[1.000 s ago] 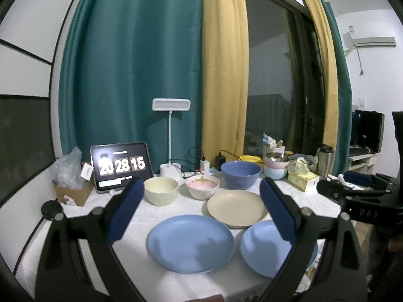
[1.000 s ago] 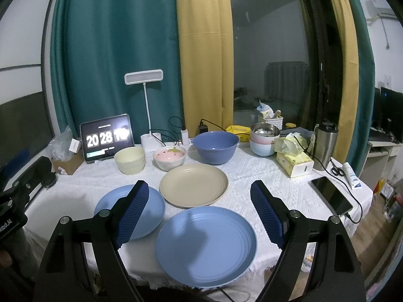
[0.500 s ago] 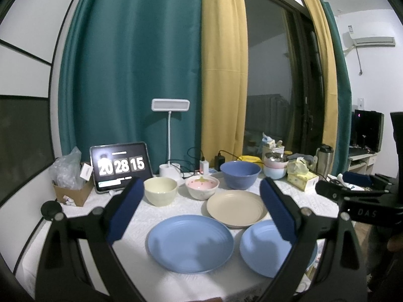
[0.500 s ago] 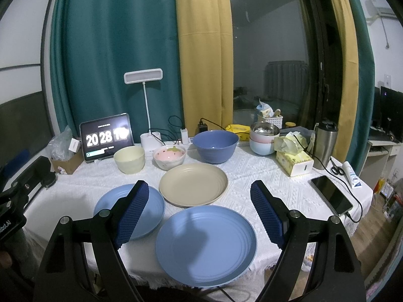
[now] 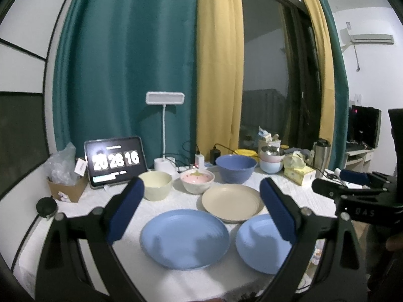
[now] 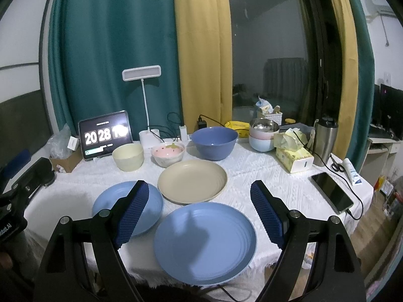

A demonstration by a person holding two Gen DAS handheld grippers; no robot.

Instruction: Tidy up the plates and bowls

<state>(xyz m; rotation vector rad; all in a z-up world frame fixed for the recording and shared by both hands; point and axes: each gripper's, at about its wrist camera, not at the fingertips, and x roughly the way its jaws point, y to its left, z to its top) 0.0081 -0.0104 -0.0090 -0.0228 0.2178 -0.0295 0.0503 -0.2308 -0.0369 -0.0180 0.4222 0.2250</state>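
Two blue plates lie at the table's front: the left one (image 5: 184, 238) (image 6: 113, 201) and the right one (image 6: 204, 242) (image 5: 262, 245). A beige plate (image 6: 192, 181) (image 5: 233, 202) sits behind them. Further back stand a cream bowl (image 6: 128, 156) (image 5: 155, 184), a pink strawberry bowl (image 6: 168, 153) (image 5: 197, 181) and a big blue bowl (image 6: 214, 142) (image 5: 236, 168). My left gripper (image 5: 201, 211) is open above the left blue plate. My right gripper (image 6: 199, 211) is open above the right blue plate. Neither holds anything.
A tablet clock (image 6: 105, 135), a desk lamp (image 6: 141, 73), stacked bowls (image 6: 263, 136), a tissue box (image 6: 294, 156), a steel tumbler (image 6: 325, 141), a phone (image 6: 332, 192) on a cable and scissors (image 6: 337, 166) fill the back and right. The white tablecloth (image 6: 264, 176) hangs over the front edge.
Both grippers hold nearly still and stay open. The tablet clock has ticked from 15 to 16.
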